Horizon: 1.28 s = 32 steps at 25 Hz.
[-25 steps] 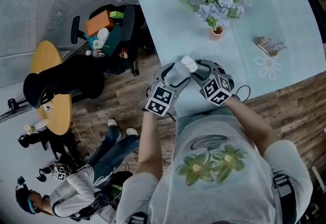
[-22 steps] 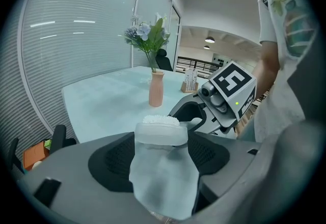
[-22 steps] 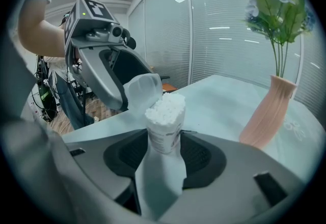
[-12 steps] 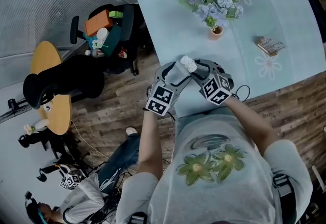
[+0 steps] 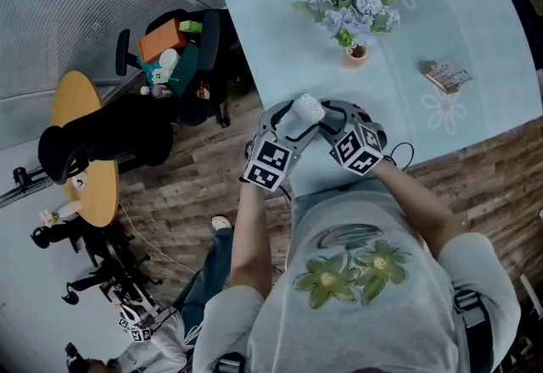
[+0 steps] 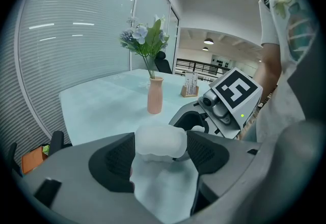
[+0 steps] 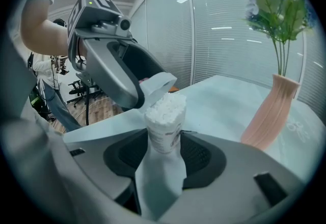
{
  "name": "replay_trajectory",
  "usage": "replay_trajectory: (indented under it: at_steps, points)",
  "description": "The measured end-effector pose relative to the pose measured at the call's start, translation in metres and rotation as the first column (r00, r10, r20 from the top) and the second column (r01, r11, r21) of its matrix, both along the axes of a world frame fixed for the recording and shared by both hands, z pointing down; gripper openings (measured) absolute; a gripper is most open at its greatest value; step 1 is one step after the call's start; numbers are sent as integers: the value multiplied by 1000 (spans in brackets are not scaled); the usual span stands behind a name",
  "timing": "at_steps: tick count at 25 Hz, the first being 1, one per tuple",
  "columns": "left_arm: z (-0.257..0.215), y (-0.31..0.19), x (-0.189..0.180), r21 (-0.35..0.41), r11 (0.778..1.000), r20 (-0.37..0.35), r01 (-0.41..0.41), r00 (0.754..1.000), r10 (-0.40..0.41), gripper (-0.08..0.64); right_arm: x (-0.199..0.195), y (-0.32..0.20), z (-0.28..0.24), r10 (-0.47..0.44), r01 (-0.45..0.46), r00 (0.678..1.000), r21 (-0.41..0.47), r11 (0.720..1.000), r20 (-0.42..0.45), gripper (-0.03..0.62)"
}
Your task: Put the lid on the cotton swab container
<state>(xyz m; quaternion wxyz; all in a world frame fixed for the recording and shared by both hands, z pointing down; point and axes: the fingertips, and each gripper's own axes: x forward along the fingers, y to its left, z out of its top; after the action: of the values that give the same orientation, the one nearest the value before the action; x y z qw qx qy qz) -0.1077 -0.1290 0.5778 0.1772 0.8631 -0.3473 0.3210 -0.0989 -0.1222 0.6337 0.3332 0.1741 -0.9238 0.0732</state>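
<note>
Left tongs point(image 6: 160, 142) are closing on the clear lid point(image 6: 153, 139), which now covers the swab tops that showed bare a second ago. Right tongs point(image 7: 164, 152) pinch the cotton swab container point(image 7: 165, 121) upright, well short of the vase point(image 5: 355, 53), over the tabletop point(image 5: 280, 15) edge.

The cotton swab container point(image 7: 164, 123) is a slim, clear, round tube with a printed label on its side. It stands upright and open, packed with white swab tips that bulge above its rim. It sits low in the middle of the right gripper view, clamped between the jaws of the right gripper point(image 7: 164, 150).

The lid point(image 6: 153, 139) is a frosted, whitish, rounded cap. It lies at the centre of the left gripper view, between the closing jaws of the left gripper point(image 6: 160, 144) and touching both pads. Seen from the right gripper view, it tilts against the upper left of the swab tips, not seated. In the head view the lid sits just above the frame's middle.
</note>
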Motion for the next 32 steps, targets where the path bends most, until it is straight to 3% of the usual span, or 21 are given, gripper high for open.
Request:
replay_trajectory:
  at_steps: [32]
  points:
    - [11, -13, 12, -20, 1000, 71, 21, 997, -19, 316, 0, 1, 5, -30, 30, 999, 19, 999, -28, 199]
